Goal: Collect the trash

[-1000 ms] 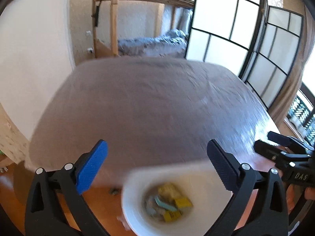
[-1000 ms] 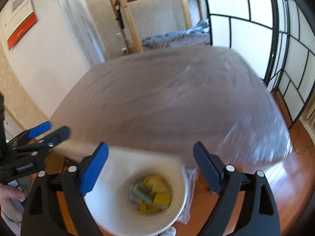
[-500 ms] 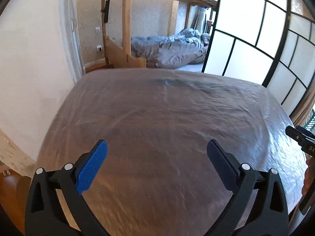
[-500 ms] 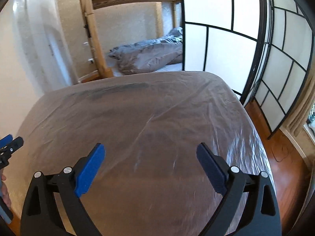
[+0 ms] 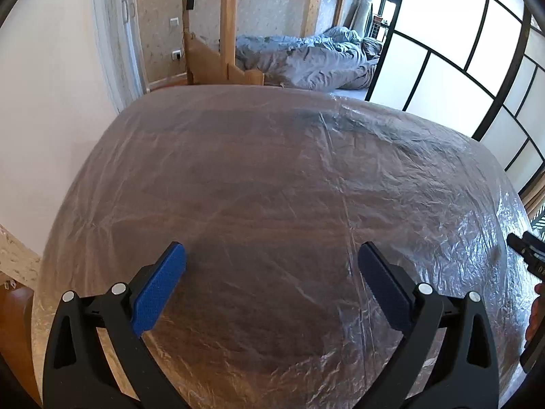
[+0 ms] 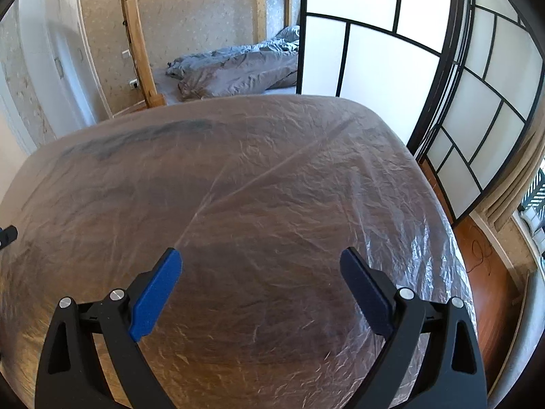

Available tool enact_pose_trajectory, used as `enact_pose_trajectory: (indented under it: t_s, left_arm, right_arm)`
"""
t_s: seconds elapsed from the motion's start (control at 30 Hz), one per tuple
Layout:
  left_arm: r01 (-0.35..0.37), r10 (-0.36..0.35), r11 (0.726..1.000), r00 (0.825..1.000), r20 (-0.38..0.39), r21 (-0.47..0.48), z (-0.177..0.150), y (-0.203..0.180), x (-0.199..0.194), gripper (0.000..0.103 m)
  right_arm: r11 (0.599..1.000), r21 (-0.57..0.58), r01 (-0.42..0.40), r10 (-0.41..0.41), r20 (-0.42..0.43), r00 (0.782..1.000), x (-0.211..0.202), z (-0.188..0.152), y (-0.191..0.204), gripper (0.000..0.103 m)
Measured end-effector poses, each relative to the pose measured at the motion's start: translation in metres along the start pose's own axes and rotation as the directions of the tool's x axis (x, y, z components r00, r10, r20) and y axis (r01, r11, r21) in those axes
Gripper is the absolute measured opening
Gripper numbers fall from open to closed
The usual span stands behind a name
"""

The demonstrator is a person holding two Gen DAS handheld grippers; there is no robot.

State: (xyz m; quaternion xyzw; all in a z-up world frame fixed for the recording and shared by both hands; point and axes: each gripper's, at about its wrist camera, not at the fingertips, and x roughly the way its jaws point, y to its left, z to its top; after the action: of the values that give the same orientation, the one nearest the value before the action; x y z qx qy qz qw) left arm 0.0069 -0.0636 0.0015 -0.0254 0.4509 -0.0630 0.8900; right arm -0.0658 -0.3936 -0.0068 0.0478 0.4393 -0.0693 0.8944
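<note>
Crinkled plastic sheet [image 5: 272, 187] covers the wooden table; rumpled grey bedding [image 6: 238, 68] beyond

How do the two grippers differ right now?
The left gripper hangs over the left half of the table, near the wall; the right gripper hangs over the right half, near the screen. The left gripper's jaws look spread slightly wider than the right's. Both are open, empty and above bare plastic.
</note>
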Motion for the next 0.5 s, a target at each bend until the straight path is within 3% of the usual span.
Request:
enact_pose_trajectory:
  t_s: [0.17, 0.5]
  left_arm:
    - [-0.064, 0.065, 0.996, 0.997, -0.027, 0.059, 0.0014, -0.0065, 0.0071, 0.102]
    - [-0.061, 0.063, 0.996, 0.998, -0.029, 0.070, -0.0023, -0.0062, 0.0047, 0.102]
  right_arm:
    - [1.000, 0.007, 0.009, -0.009, -0.018, 1.000, 0.0039, -0.0023, 0.0033, 0.099]
    - [1.000, 0.007, 0.029, -0.028, -0.024, 0.999, 0.0059, -0.0041, 0.0056, 0.099]
